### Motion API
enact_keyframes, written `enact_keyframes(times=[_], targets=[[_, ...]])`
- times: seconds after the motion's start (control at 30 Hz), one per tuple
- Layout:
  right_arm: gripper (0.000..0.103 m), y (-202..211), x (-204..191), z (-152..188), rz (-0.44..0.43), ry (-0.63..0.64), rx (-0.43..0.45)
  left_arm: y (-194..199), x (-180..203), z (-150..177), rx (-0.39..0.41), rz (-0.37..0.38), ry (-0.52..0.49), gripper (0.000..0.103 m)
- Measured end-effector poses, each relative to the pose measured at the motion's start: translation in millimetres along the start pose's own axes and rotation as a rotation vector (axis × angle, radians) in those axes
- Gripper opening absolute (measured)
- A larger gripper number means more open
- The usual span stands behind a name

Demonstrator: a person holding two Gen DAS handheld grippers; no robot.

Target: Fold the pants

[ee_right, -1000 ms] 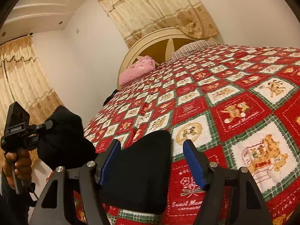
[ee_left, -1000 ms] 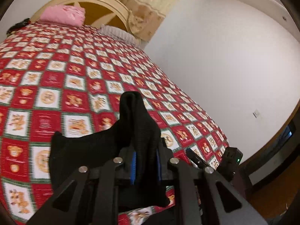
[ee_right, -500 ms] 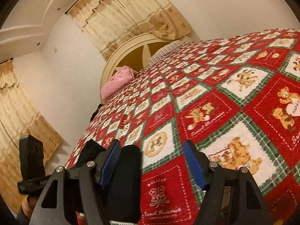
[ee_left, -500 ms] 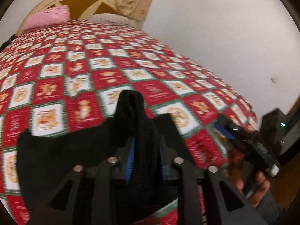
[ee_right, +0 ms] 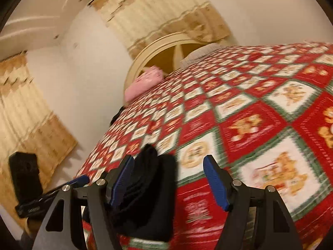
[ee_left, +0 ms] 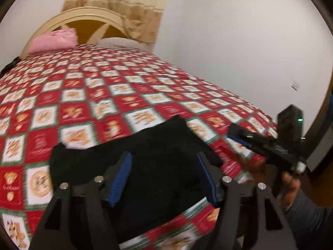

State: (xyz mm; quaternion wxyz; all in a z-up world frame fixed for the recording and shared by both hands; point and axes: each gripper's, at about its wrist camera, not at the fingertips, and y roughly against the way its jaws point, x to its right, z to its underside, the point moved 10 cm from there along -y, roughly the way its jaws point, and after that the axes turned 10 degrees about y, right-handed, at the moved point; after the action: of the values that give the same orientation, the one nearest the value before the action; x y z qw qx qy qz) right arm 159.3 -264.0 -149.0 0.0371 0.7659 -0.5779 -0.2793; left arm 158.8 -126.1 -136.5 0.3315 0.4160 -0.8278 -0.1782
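Observation:
Black pants [ee_left: 87,160] lie folded and flat on the red teddy-bear quilt [ee_left: 83,112] near the bed's front corner. My left gripper [ee_left: 163,156] hovers just over them; its jaws are opening, and the blue pads [ee_left: 120,179] stand apart from the cloth beneath. My right gripper [ee_right: 168,160] is open beside the pants [ee_right: 154,177], whose folded edge lies by its left finger without being pinched. In the left wrist view the right gripper [ee_left: 239,134] shows at the right, held by a hand [ee_left: 289,185].
A pink pillow [ee_left: 52,41] and a striped pillow [ee_left: 118,42] lie against the cream headboard [ee_left: 87,16] at the far end. A white wall [ee_left: 239,52] runs along the bed's right side. Beige curtains [ee_right: 25,114] hang on the left.
My left gripper has let go of the raised fold of pants and its jaws have spread; the cloth now lies flat. The right gripper's view has tilted, still open.

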Motion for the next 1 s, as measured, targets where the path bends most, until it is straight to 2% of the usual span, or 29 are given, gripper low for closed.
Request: enact_keyframes(times=[0.07,0.17,0.33,0.37,0.4,0.43,0.5,0.57,0.63,0.8,0.87,0.93,1.0], targets=[[0.070,-4,-21,6,-0.043,0.031,-0.029,0,-24,3,0.014,-0.064,0.012,0.065],[0.070,-10,-45,16,-0.057,0.079,-0.082,-1,-54,9,0.017,-0.128,0.039,0.065],[0.070,-31,-53,40,0.018,0.087,-0.209,-11,-80,18,0.011,-0.158,0.080,0.065],[0.061,-35,-53,45,0.015,0.071,-0.234,-13,-81,18,0.013,-0.153,0.083,0.065],[0.037,-38,-54,51,0.015,0.069,-0.257,-13,-80,18,0.016,-0.151,0.081,0.065],[0.027,-39,-54,53,0.021,0.080,-0.270,-14,-80,18,0.019,-0.151,0.076,0.065],[0.017,-35,-59,51,0.022,0.103,-0.262,-15,-80,18,0.023,-0.152,0.066,0.066],[0.016,-26,-64,45,-0.009,0.103,-0.239,-15,-82,19,0.022,-0.148,0.069,0.066],[0.016,-17,-60,41,0.004,0.101,-0.226,-17,-84,22,0.015,-0.142,0.071,0.066],[0.016,-30,-24,70,0.056,0.020,-0.335,-26,-82,32,-0.002,-0.175,-0.003,0.069],[0.016,-26,-24,67,0.035,0.004,-0.324,-25,-82,32,0.002,-0.170,-0.006,0.071],[0.021,-23,-29,62,0.046,0.030,-0.322,-22,-83,31,0.006,-0.153,0.013,0.071],[0.030,-19,-32,55,0.091,0.082,-0.311,-19,-85,30,0.010,-0.141,0.032,0.071]])
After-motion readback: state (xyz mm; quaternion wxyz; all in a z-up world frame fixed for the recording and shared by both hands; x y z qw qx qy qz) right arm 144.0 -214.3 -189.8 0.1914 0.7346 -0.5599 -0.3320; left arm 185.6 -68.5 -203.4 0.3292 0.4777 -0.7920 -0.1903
